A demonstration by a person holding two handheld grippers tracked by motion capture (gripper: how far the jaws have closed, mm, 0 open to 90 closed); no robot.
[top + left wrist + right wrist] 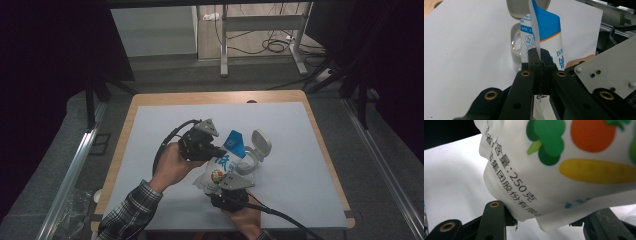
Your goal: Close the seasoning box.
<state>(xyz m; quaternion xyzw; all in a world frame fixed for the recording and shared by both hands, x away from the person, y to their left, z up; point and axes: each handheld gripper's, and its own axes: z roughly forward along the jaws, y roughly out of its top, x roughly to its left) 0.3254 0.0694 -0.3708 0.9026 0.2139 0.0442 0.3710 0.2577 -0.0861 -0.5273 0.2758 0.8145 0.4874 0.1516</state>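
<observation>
1. The left gripper [540, 58] has its jaws squeezed tight on the thin top edge of a white and blue bag [544, 37].
2. The right gripper [544, 222] has its jaws partly apart, and they hug the fat bottom of the bag [564, 170], one jaw on each side.
3. The bag [222, 162] hangs between the two grippers, above the table.
4. Just past the left gripper's jaws stands a clear jar [516, 47] with its grey lid flipped up.
5. Under it all lies a white mat [165, 145].
</observation>
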